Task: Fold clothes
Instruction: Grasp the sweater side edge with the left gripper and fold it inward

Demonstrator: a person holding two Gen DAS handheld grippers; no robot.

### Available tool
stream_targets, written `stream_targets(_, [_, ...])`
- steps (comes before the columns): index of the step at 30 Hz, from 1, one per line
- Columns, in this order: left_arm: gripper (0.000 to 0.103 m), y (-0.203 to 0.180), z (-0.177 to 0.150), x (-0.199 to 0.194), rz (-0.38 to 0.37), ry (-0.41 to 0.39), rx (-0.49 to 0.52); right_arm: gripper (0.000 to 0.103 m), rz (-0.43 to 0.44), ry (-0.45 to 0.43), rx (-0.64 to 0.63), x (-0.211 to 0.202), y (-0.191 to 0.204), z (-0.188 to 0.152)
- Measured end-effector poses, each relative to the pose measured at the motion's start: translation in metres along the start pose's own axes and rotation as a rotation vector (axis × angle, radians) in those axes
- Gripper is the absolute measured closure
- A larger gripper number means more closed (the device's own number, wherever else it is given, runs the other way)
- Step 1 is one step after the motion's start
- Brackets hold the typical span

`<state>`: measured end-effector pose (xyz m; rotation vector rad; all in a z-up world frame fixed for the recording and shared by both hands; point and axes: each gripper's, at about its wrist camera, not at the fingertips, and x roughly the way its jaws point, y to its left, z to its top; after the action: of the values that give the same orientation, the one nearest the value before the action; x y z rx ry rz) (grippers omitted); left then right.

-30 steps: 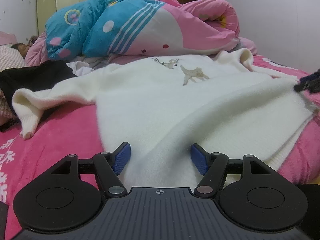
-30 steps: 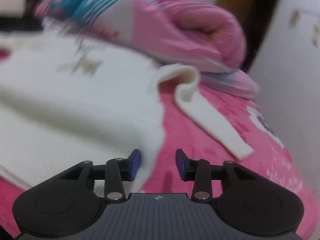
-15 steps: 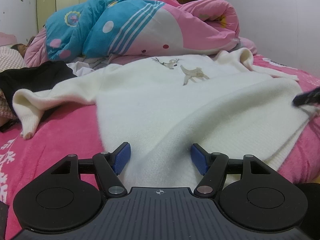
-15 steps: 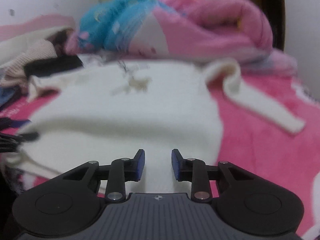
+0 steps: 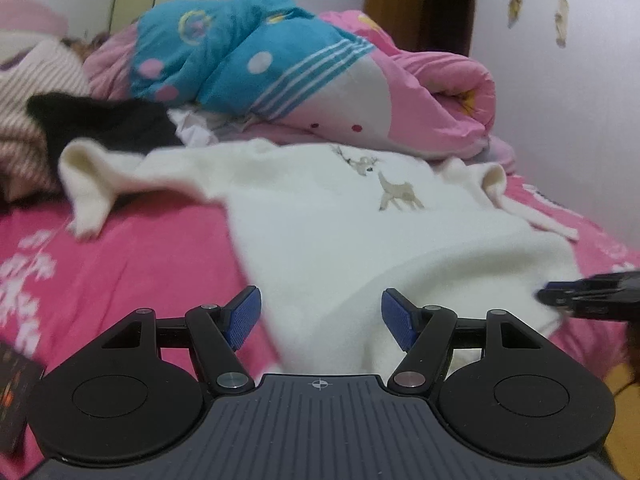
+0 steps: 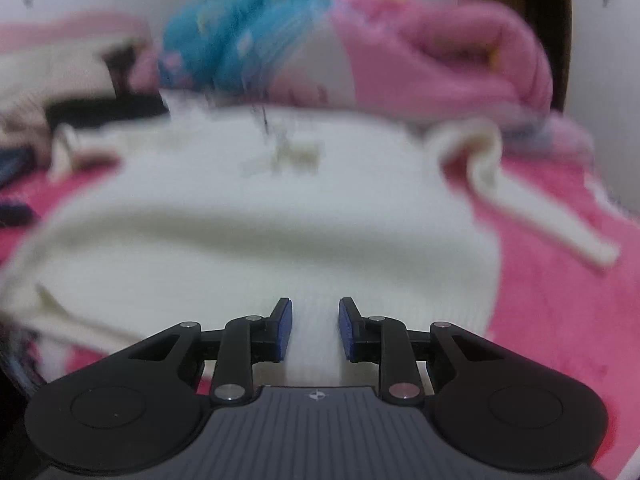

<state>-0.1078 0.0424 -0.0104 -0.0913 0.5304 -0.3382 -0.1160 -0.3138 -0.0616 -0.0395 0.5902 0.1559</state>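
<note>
Cream knit: a sweater [image 5: 328, 216] with small deer motifs [image 5: 394, 192] lies spread on the pink bedspread [image 5: 132, 260], chest up, hem toward both cameras.
Sleeves: one [image 5: 92, 176] trails off to the left over a black garment [image 5: 108, 124]; the other [image 6: 516, 200] is bent and runs out to the right across the bedspread.
Hem: the near edge is bunched into a raised ridge across the width, not lying flat.
Left gripper [image 5: 320, 320]: jaws wide apart, straddling a fold of the hem near the sweater's left side; the pads do not press the cloth.
Right gripper [image 6: 315, 330]: jaws narrowed to a small gap with ribbed hem cloth running between them; I cannot tell whether the pads pinch it yet. Its tips also show at the right edge of the left wrist view.
Background: a rolled blue and pink quilt [image 5: 304, 68] sits behind the sweater.
Step in hand: by my judgement, taking hold of the hem at two spots.
Next move calls for: both grippers firmly clamped on the hem, level with each other, so the cloth lifts evenly; the thick knit may slip from a shallow bite.
</note>
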Motion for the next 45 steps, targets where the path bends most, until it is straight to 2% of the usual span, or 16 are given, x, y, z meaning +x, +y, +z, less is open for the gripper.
stream_targets(4, [0.036, 0.009, -0.012, -0.018, -0.035, 0.08, -0.094, 0.076, 0.002, 0.006, 0.044, -0.004, -0.002, 0.003])
stream_targets(8, [0.037, 0.016, -0.024, -0.025, -0.071, 0.128, -0.209, 0.076, 0.003, -0.028, 0.014, -0.019, 0.009, 0.01])
stream_targets(14, [0.048, 0.024, -0.037, -0.018, -0.147, 0.187, -0.341, 0.076, 0.085, -0.094, -0.055, -0.048, 0.04, 0.013])
stream_targets(18, [0.048, 0.024, -0.039, -0.013, -0.153, 0.196, -0.364, 0.076, 0.151, -0.088, -0.078, -0.052, 0.06, 0.015])
stream_targets(21, [0.048, 0.025, -0.039, -0.011, -0.177, 0.195, -0.386, 0.076, 0.204, -0.051, -0.089, -0.048, 0.075, 0.018])
stream_targets(28, [0.052, 0.016, -0.039, -0.007, -0.165, 0.186, -0.351, 0.076, 0.284, -0.015, -0.105, -0.037, 0.104, 0.035])
stream_targets(29, [0.053, 0.014, -0.039, -0.006, -0.161, 0.182, -0.348, 0.076, 0.297, -0.015, -0.105, -0.036, 0.108, 0.04])
stream_targets(32, [0.072, 0.014, -0.04, -0.005, -0.146, 0.167, -0.339, 0.076, 0.32, -0.017, -0.114, -0.034, 0.118, 0.054])
stream_targets(33, [0.075, 0.015, -0.04, -0.005, -0.146, 0.166, -0.341, 0.076, 0.327, -0.013, -0.116, -0.032, 0.122, 0.059])
stream_targets(36, [0.075, 0.021, -0.042, -0.004, -0.163, 0.165, -0.375, 0.076, 0.338, 0.015, -0.121, -0.026, 0.13, 0.063])
stream_targets(41, [0.072, 0.027, -0.044, -0.004, -0.208, 0.168, -0.413, 0.076, 0.298, 0.063, -0.151, -0.021, 0.139, 0.054])
stream_targets(43, [0.069, 0.027, -0.045, -0.004, -0.225, 0.167, -0.419, 0.076, 0.281, 0.076, -0.122, -0.023, 0.132, 0.048])
stream_targets(45, [0.059, 0.026, -0.046, -0.003, -0.241, 0.166, -0.424, 0.076, 0.27, 0.086, -0.088, -0.026, 0.124, 0.043])
